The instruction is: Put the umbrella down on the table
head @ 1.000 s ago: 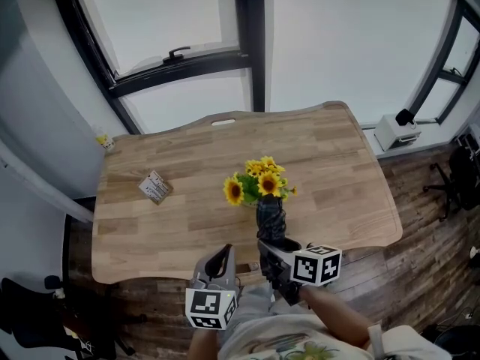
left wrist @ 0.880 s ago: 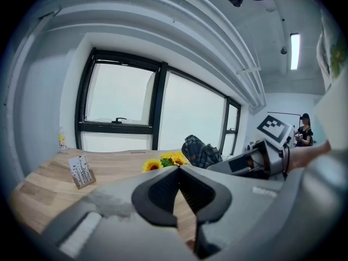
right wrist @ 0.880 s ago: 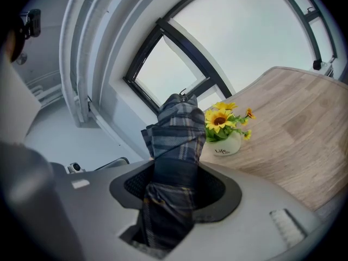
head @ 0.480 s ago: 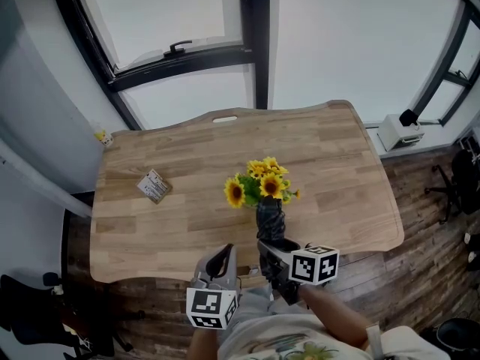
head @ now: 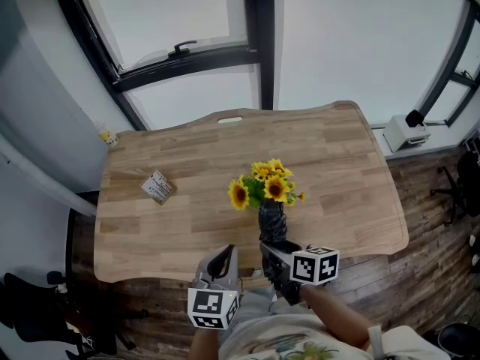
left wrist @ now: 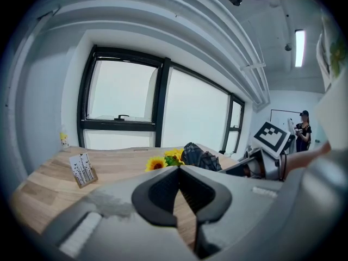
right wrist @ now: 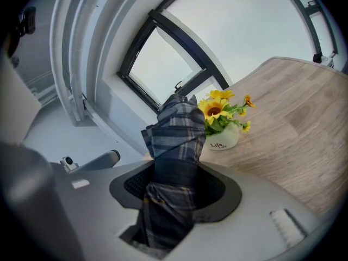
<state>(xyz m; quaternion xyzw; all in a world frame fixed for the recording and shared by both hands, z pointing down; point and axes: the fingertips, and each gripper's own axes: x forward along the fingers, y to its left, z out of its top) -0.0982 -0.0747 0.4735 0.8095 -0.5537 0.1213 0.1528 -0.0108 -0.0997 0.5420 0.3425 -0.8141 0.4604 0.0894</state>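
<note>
A folded dark plaid umbrella [right wrist: 175, 145] sticks out between the jaws of my right gripper [right wrist: 176, 192], which is shut on it. In the head view the umbrella [head: 271, 223] hangs over the near edge of the wooden table [head: 187, 171], just in front of the sunflowers [head: 266, 186], with the right gripper [head: 279, 257] behind it. My left gripper [head: 220, 262] sits to its left at the table's near edge, jaws together with nothing between them. From the left gripper [left wrist: 178, 170] view the umbrella [left wrist: 200, 159] shows at the right.
A white pot of yellow sunflowers [right wrist: 223, 121] stands mid-table, close behind the umbrella. A small card stand [head: 157, 187] sits at the table's left. A small yellow bottle [head: 108, 136] is at the far left corner. Windows run behind the table.
The whole view has shifted slightly. The right gripper with the umbrella has sunk a little. The left gripper holds its place.
</note>
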